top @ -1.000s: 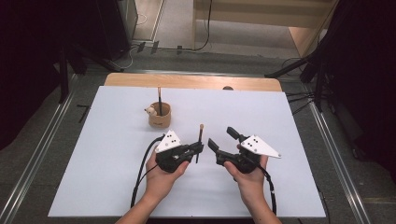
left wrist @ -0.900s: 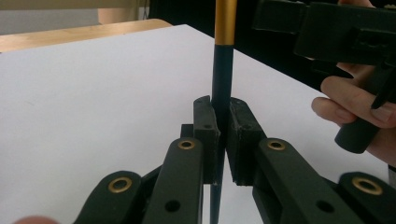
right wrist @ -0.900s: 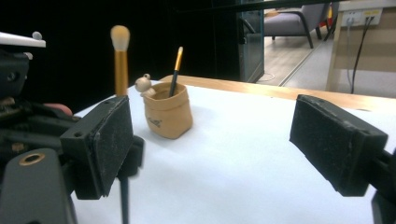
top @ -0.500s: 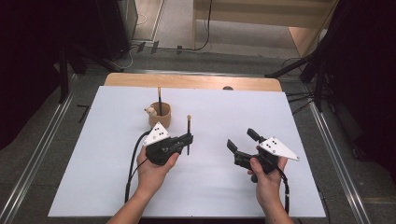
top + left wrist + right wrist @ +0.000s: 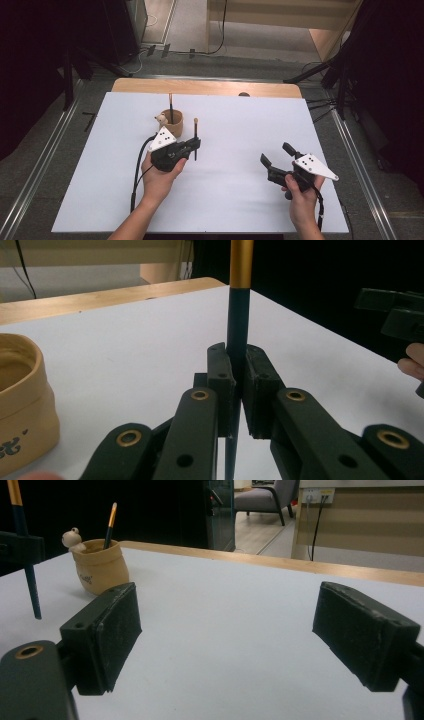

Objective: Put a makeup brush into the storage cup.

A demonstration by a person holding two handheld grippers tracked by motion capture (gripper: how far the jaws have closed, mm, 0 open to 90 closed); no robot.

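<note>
White table (image 5: 240,200); left tool (image 5: 239,385) hides the brush (image 5: 238,325) shaft's middle.

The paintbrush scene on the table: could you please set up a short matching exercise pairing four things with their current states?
Things:
1. left gripper
2. right gripper
3. held paintbrush
4. beige pot

States:
a. jaws wide apart, nothing between them
b. stands on the table with a second brush inside
c. jaws closed on a dark handle
d. upright, clamped, beside the pot

Pairs: 1-c, 2-a, 3-d, 4-b
</note>
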